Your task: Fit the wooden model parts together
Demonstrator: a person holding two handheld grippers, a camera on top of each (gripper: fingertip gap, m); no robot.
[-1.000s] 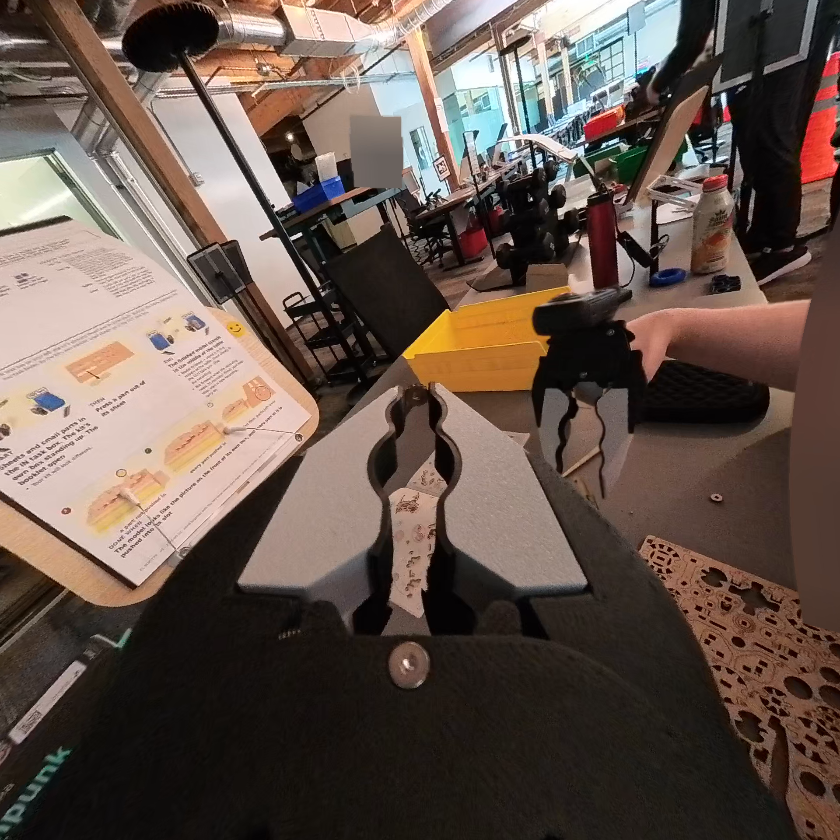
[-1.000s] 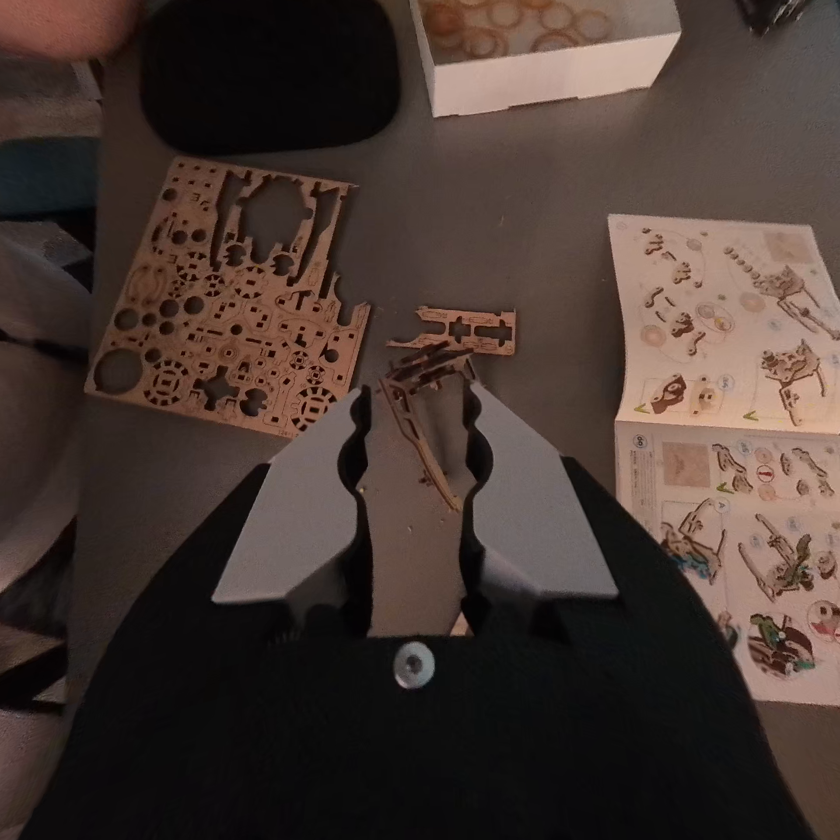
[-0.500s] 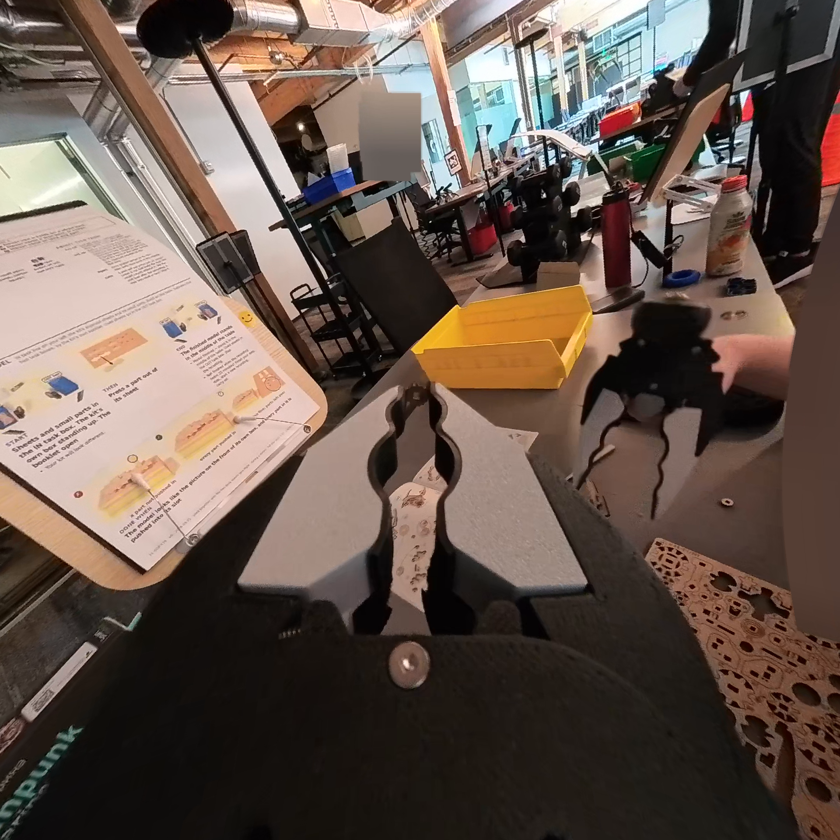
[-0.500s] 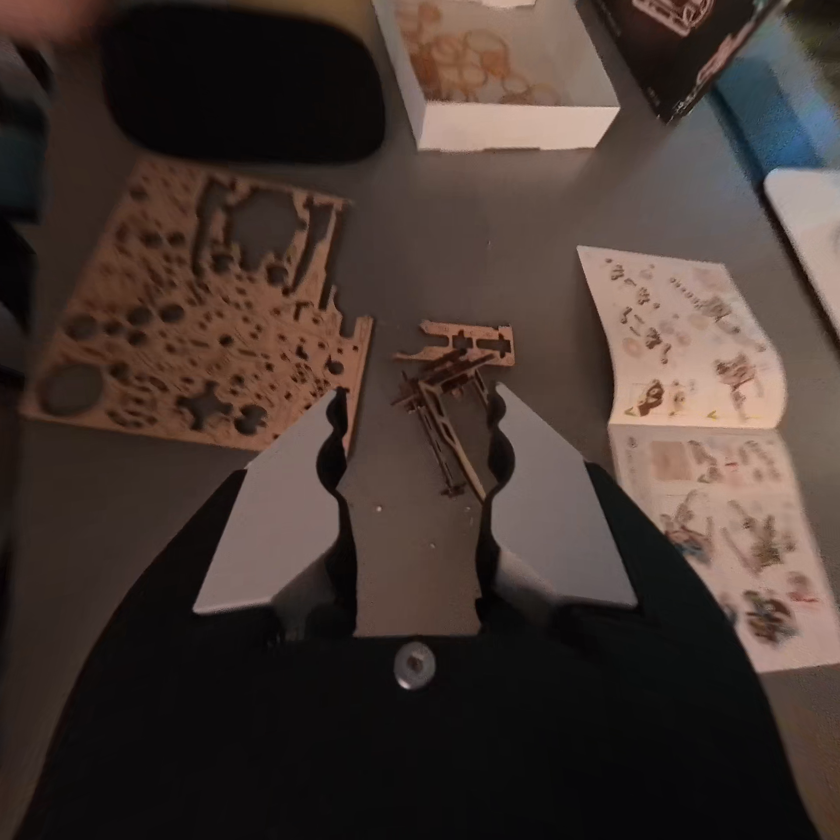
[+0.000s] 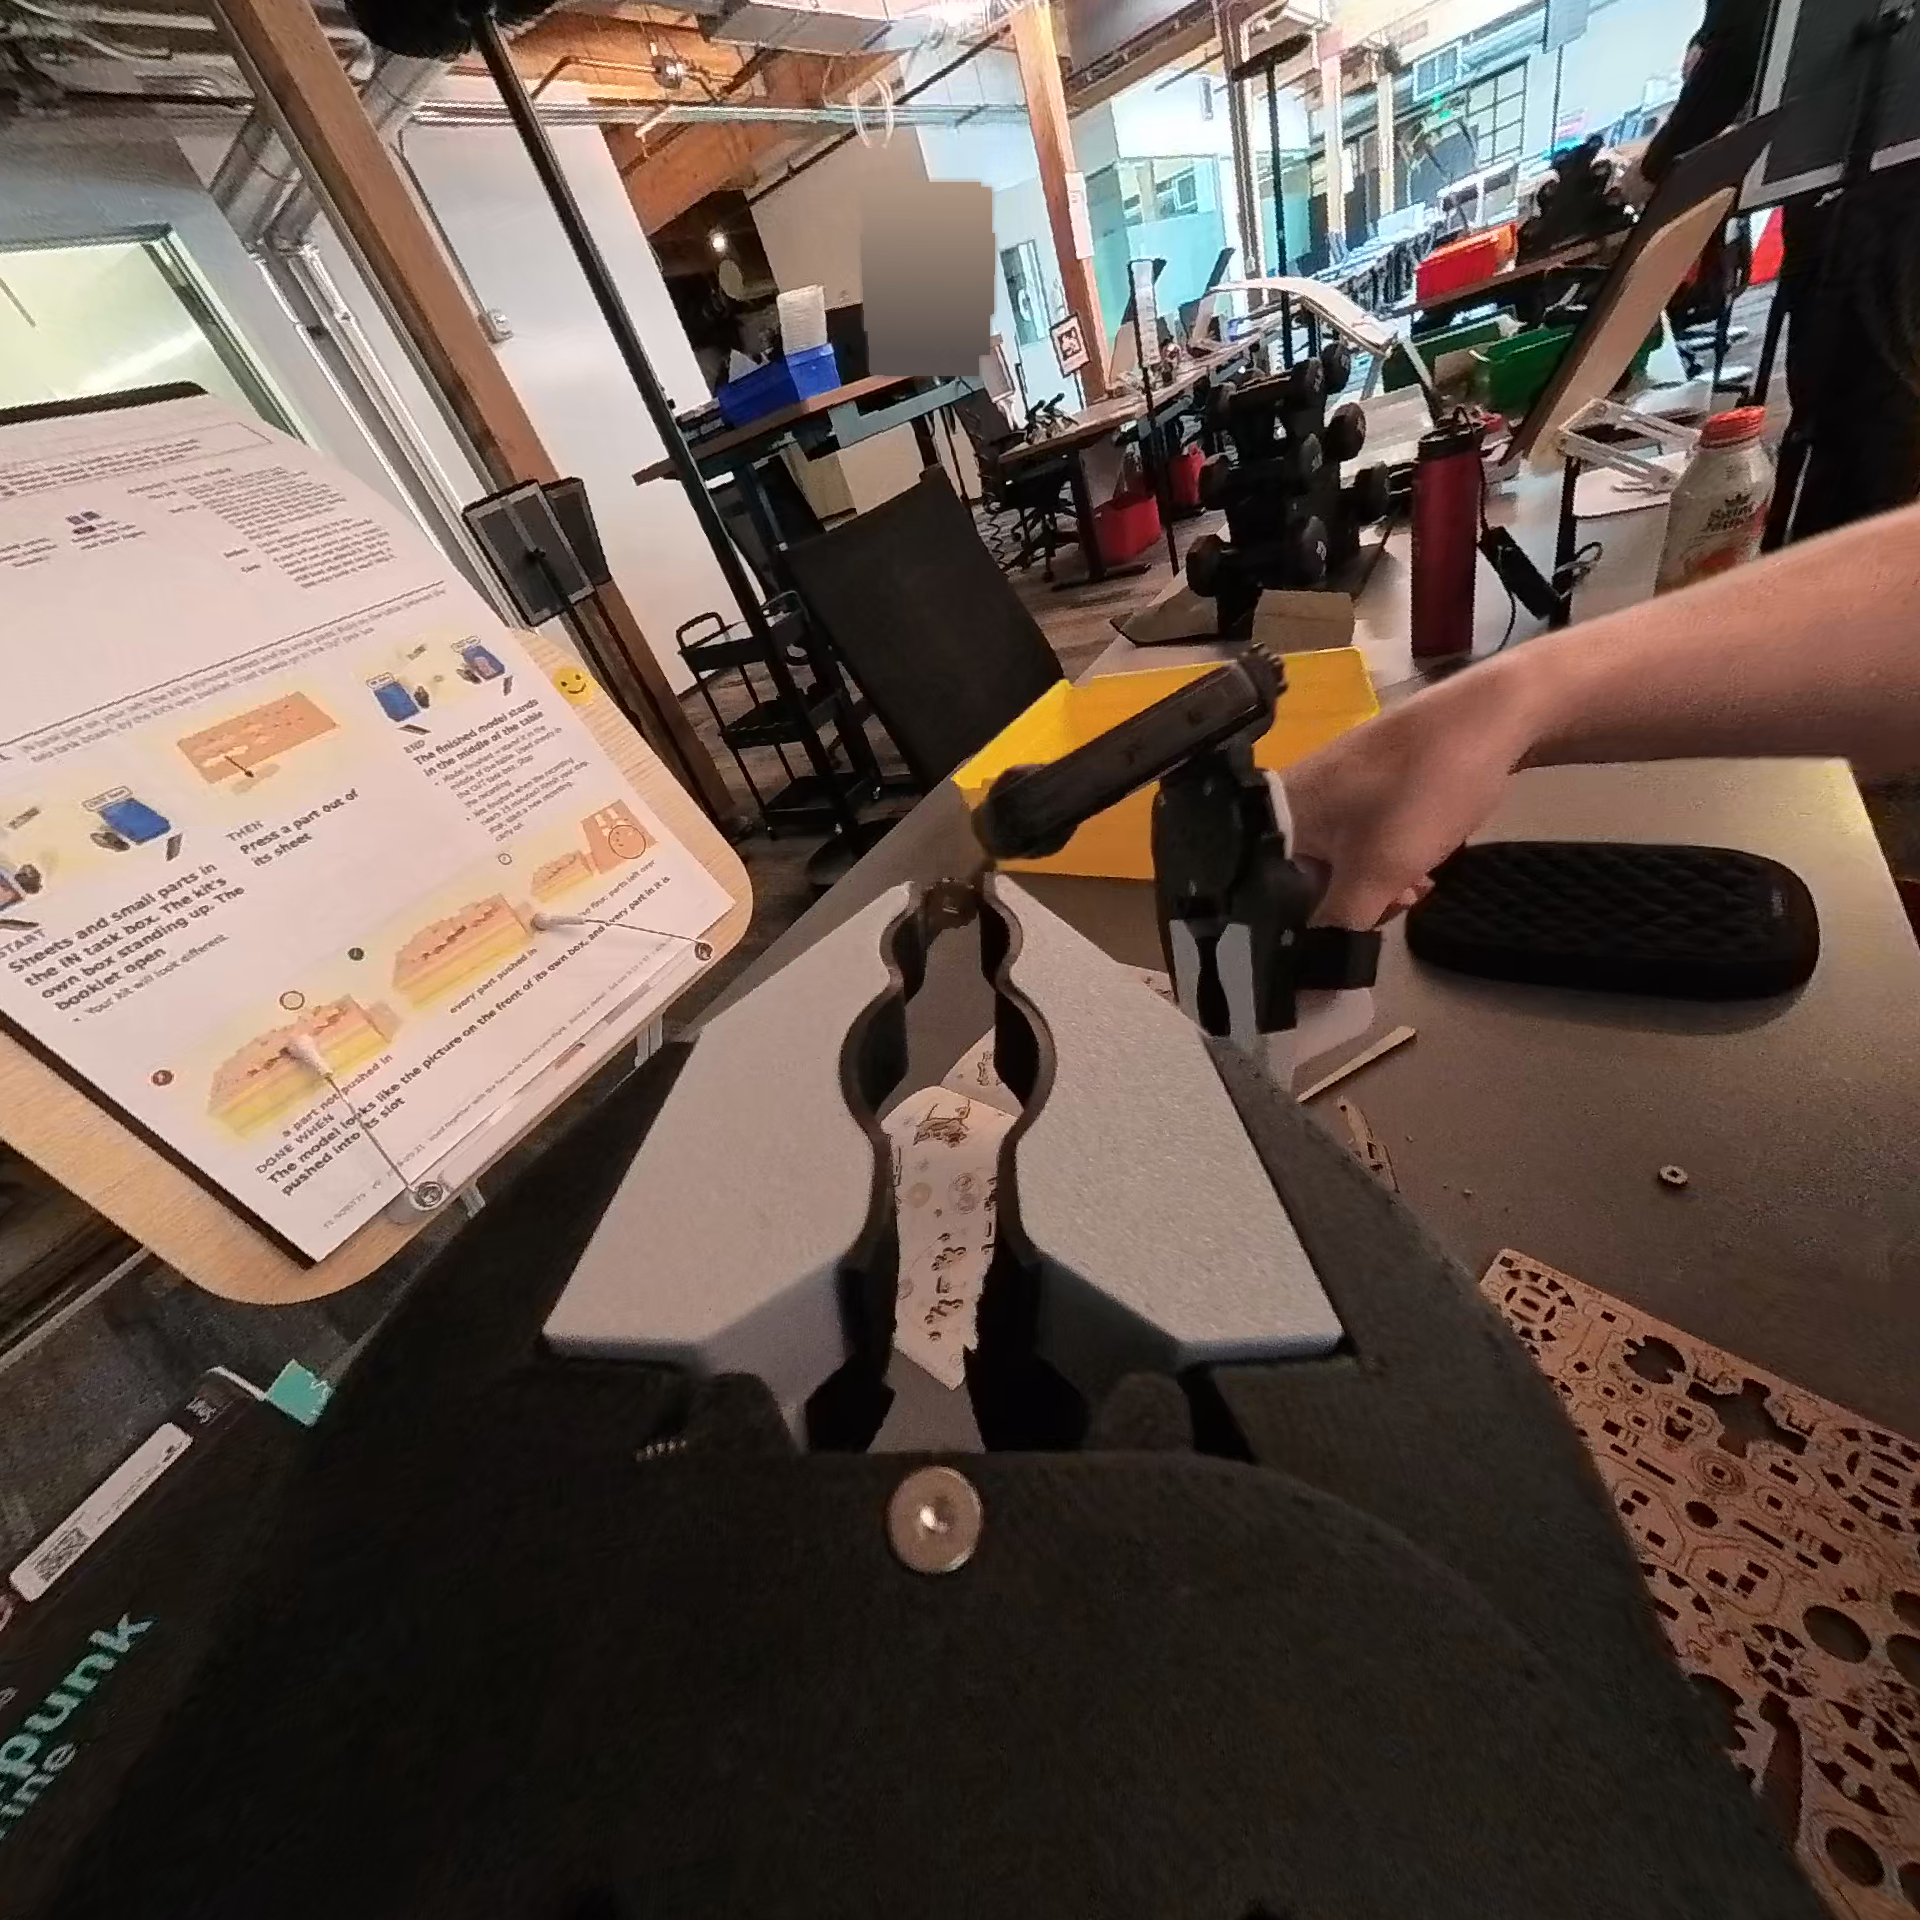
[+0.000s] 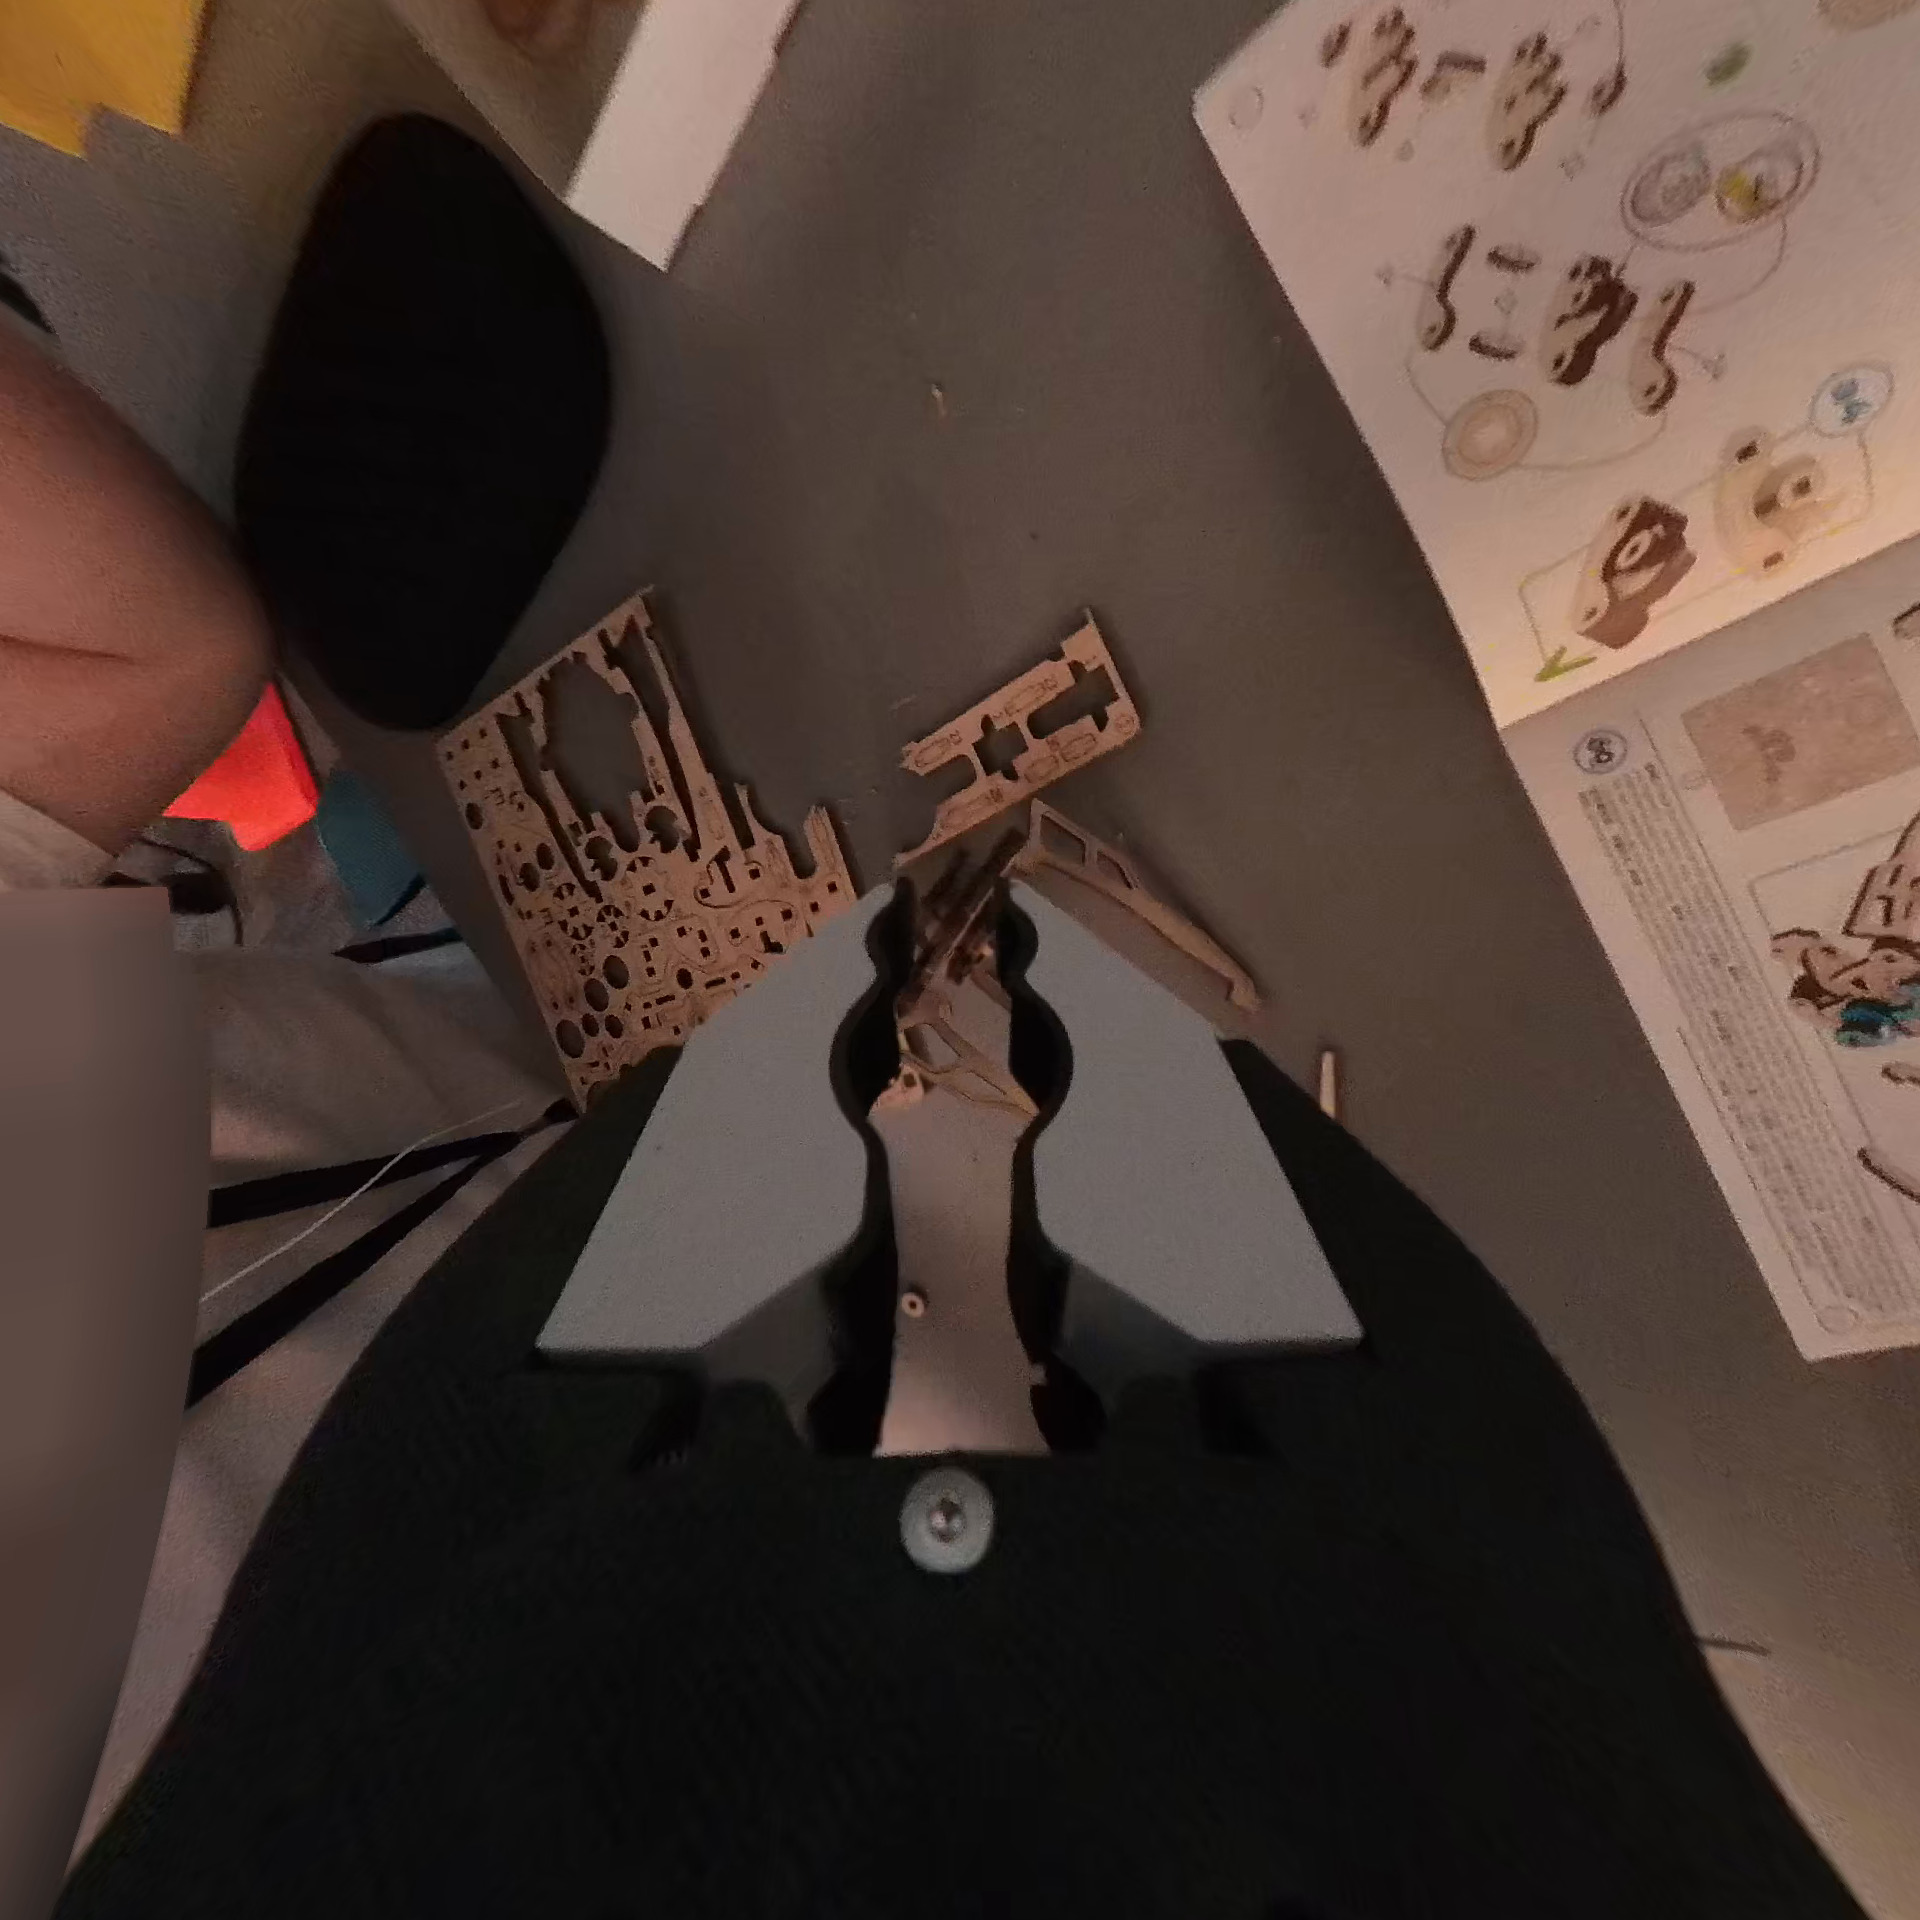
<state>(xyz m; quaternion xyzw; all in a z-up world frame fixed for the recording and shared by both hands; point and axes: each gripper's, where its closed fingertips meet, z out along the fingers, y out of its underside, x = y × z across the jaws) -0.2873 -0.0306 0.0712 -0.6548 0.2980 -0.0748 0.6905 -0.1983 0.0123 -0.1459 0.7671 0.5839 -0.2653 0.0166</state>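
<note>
The right claw (image 6: 951, 904) points down at the grey surface (image 6: 904, 416), its two fingers drawn in close around a small wooden assembly (image 6: 951, 987) of thin laser-cut struts. The assembly sits between the fingertips, with its long axis roughly along the fingers, its dark slatted end toward the tips and its paler end back toward the claw's body. Whether the fingers truly pinch it or only flank it is hard to tell in the dim light. A long tapered wooden part (image 6: 1132, 914) lies just beside the right finger, slanting from near the tips down to the right; its near end is cut off by that finger. Above the tips lies a small flat wooden piece (image 6: 1023, 727) with slots, its long axis tilted up to the right. To the left lies the punched-out wooden sheet (image 6: 634, 831), its lower corner hidden by the left finger, and a black pad (image 6: 416, 416) beyond it. An open instruction booklet (image 6: 1662, 520) runs off the right edge.

In the left wrist view the left claw (image 5: 956, 904) hangs above the surface with a narrow gap between its fingers, grasping nothing; a small dark shape sits right at its tips, too unclear to name. The right claw (image 5: 1231, 997) appears farther off, held by a hand (image 5: 1382, 821), tips down; what it encloses is hidden. A yellow bin (image 5: 1101, 717) stands behind it, and a propped instruction board (image 5: 312, 810) is at the left.
</note>
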